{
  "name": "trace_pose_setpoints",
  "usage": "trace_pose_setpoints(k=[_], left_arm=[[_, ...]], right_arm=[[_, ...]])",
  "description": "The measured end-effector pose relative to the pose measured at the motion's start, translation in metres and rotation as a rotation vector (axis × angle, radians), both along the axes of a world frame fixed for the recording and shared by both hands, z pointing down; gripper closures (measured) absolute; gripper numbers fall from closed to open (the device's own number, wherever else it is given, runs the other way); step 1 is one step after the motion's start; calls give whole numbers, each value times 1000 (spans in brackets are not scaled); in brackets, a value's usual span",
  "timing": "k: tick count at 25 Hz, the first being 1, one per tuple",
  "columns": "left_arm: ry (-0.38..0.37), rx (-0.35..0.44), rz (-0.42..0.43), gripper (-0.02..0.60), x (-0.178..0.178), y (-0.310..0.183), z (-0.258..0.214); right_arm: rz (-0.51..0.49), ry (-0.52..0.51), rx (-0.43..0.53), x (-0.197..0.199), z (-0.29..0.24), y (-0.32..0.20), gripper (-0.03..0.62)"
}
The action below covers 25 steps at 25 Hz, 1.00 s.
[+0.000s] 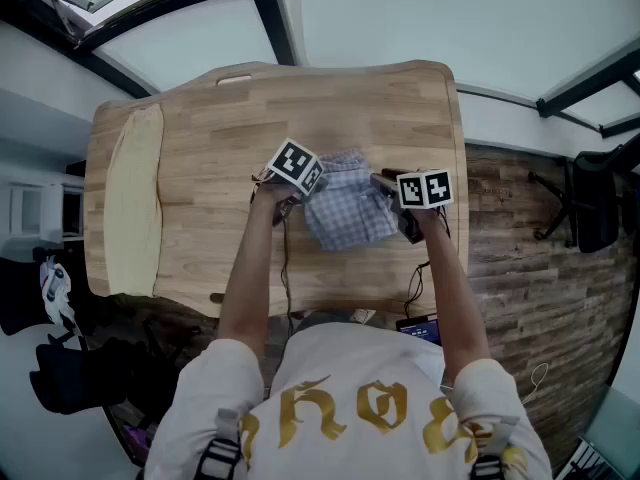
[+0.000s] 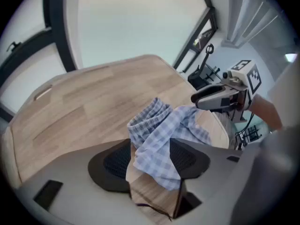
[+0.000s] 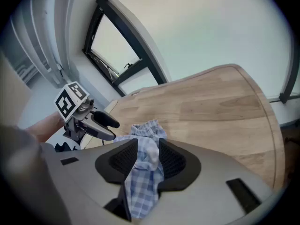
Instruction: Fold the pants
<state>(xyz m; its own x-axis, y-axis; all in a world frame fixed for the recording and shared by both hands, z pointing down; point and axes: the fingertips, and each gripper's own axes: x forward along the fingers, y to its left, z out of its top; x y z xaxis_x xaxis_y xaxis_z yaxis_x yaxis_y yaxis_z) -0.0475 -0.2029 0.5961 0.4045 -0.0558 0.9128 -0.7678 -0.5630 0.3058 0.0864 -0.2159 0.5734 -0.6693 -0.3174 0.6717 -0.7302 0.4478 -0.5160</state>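
Observation:
The blue-and-white checked pants (image 1: pixel 348 208) lie bunched and folded near the middle of the wooden table (image 1: pixel 200 148). My left gripper (image 1: pixel 288 204) is at their left edge. In the left gripper view it (image 2: pixel 150 159) is open, with a corner of the pants (image 2: pixel 161 139) lying loose in the wide gap and bare wood showing beside it. My right gripper (image 1: pixel 402 218) is at the pants' right edge. In the right gripper view its jaws (image 3: pixel 148 159) stand apart, with a fold of the pants (image 3: pixel 146 149) hanging between the pads (image 3: pixel 171 161).
A long pale cushion (image 1: pixel 135 198) lies along the table's left side. A black office chair (image 1: pixel 590 203) stands on the wood floor to the right. Cables hang off the table's near edge (image 1: pixel 415 288). Windows surround the far side.

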Motion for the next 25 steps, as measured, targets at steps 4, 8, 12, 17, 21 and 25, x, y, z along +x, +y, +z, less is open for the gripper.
trace_pose_setpoints(k=[4, 8, 12, 17, 21, 25], left_arm=[[57, 233, -146, 395, -9, 7, -52], [2, 492, -135, 509, -8, 37, -97], [139, 669, -227, 537, 16, 77, -153], [236, 959, -206, 538, 54, 127, -215], [326, 936, -251, 540, 74, 148, -228], [325, 967, -262, 540, 77, 161, -234]], right_arm=[[81, -12, 169, 15, -43, 8, 492], [65, -51, 378, 11, -102, 37, 567], [35, 18, 592, 19, -155, 78, 571], [150, -9, 769, 56, -210, 126, 572], [178, -30, 762, 72, -220, 152, 572], [183, -37, 771, 77, -226, 166, 572]])
